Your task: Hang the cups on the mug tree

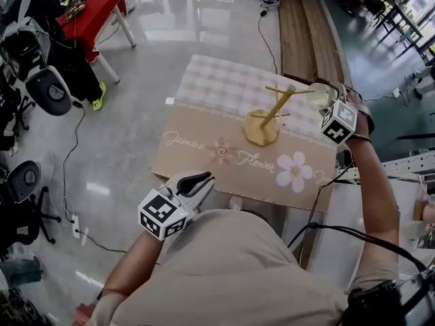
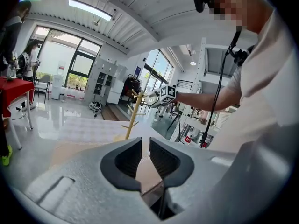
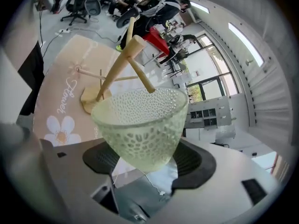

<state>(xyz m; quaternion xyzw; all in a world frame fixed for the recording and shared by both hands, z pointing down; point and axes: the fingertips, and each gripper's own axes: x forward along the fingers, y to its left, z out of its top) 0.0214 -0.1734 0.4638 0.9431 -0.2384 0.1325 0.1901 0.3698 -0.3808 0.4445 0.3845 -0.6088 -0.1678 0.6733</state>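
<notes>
Right gripper (image 3: 148, 160) clenched on pale green dimpled glass cup (image 3: 140, 122). Cup held at tip of upper peg of wooden mug tree (image 1: 273, 114), not yet hung. Left gripper (image 2: 145, 157) released: jaws slightly apart, empty, well clear of tree, at worktop (image 1: 204, 158) near edge.

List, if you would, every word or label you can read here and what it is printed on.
"Flower": script on the tablecloth, beside its printed daisy.
"Jasmine", roughly: script left of it on the same cloth, letters unclear.
A third script word at the cloth's right edge: cut off, unreadable.
Nothing else readable.
</notes>
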